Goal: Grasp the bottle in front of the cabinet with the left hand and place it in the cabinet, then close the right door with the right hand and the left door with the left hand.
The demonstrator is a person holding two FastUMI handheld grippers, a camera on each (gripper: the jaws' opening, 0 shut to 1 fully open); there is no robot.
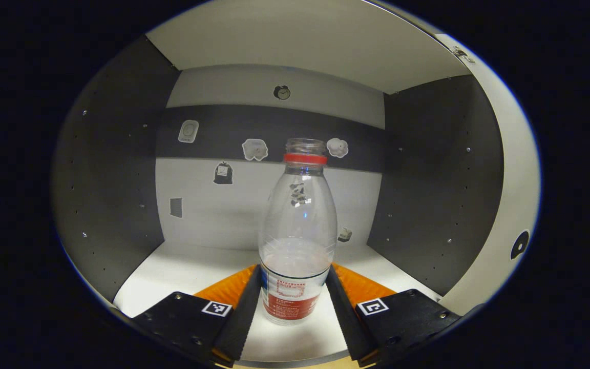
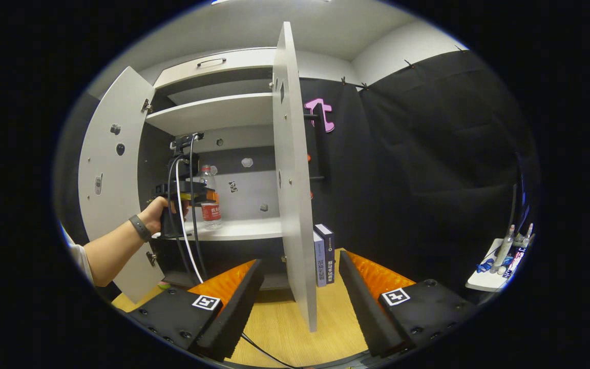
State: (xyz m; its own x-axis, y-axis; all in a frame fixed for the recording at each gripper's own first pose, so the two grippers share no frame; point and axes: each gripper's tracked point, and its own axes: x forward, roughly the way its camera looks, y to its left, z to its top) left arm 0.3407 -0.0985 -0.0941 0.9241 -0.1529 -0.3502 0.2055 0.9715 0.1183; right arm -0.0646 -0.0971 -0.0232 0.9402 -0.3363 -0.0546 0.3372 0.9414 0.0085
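Observation:
A clear plastic bottle [image 1: 297, 230] with a red neck ring, a red label and no cap stands upright inside the cabinet, on its white shelf [image 1: 172, 271]. My left gripper [image 1: 295, 274] is shut on the bottle's lower body, both fingers pressing its sides. In the right gripper view a hand holds that left gripper [image 2: 200, 195] at the shelf with the bottle [image 2: 211, 205] in it. The right door [image 2: 292, 179] stands open, edge-on toward me, straight beyond my open, empty right gripper [image 2: 300, 261]. The left door [image 2: 113, 179] is swung wide open.
Small stickers dot the cabinet's back wall [image 1: 254, 205]. Dark side panels [image 1: 428, 179] flank the bottle closely. Two upright books [image 2: 324, 253] stand on the wooden surface [image 2: 279, 323] behind the right door. A small white table [image 2: 497, 266] with bottles sits far right.

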